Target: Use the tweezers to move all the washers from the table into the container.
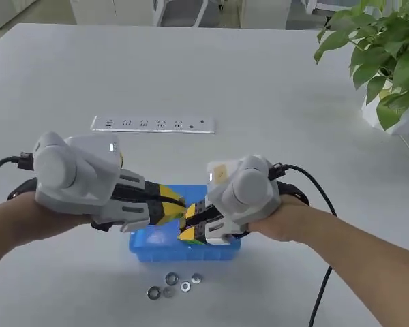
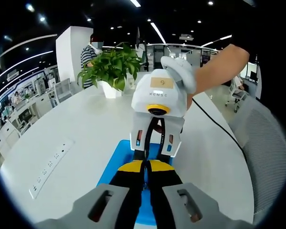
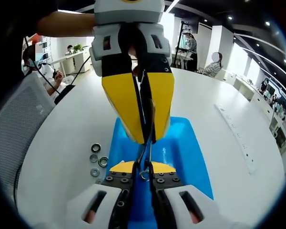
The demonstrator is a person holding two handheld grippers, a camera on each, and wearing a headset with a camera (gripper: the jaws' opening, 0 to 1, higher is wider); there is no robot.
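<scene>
washers: small flat steel washers point(image 1: 172, 278) clustered lower centre on white table point(image 1: 273, 88), just below blue plastic container point(image 1: 157, 249) | handling: light, slippery, thin; pinch across one ring's rim | tool: left gripper point(image 1: 174, 203) and right gripper point(image 1: 189, 229) both clamp thin metal tweezers point(image 3: 147, 151); whether the tips are open or closed cannot be told

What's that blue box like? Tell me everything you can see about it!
The blue box is a shallow open tray, rectangular with rounded corners, like shiny plastic. It sits flat on the white table. The floor that shows is bare. The left gripper and right gripper meet above it, both pinching thin tweezers. Washers lie on the table just beside it, not touching.
</scene>
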